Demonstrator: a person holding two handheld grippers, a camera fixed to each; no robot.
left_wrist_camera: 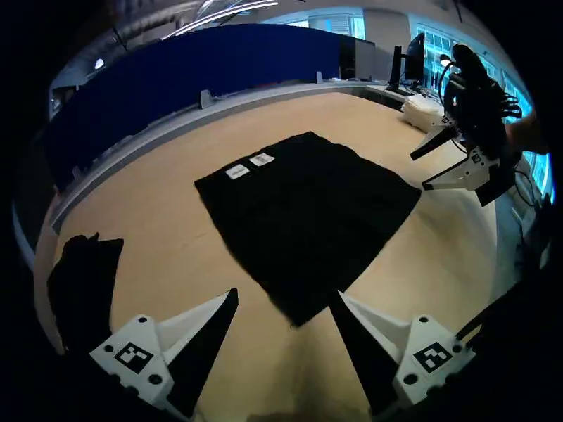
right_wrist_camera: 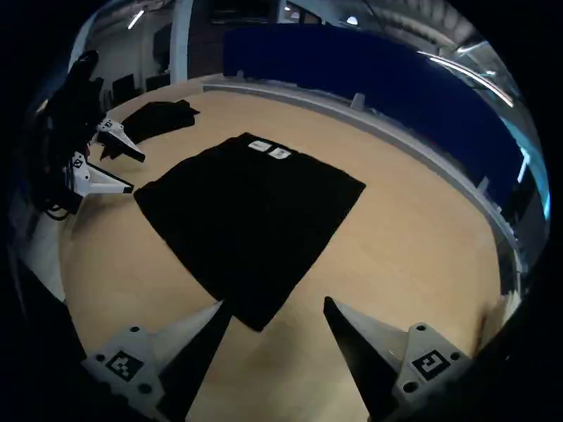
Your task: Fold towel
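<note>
A black towel (left_wrist_camera: 310,218) (right_wrist_camera: 246,218) lies spread flat on the wooden table (left_wrist_camera: 176,239) (right_wrist_camera: 401,232), with two white labels (left_wrist_camera: 250,165) (right_wrist_camera: 269,149) near one edge. My left gripper (left_wrist_camera: 281,295) (right_wrist_camera: 137,174) is open, and one towel corner lies just ahead between its fingers. My right gripper (right_wrist_camera: 274,302) (left_wrist_camera: 450,158) is open too, hovering at another corner on the opposite side, held by a hand (left_wrist_camera: 524,133). Neither gripper holds anything.
A second black cloth (left_wrist_camera: 81,281) (right_wrist_camera: 158,116) lies bunched near the table edge beside my left gripper. Something white and folded (left_wrist_camera: 426,109) sits at the far end. A blue partition (left_wrist_camera: 211,70) (right_wrist_camera: 394,70) runs along the table's back edge, and a monitor (left_wrist_camera: 415,60) stands beyond.
</note>
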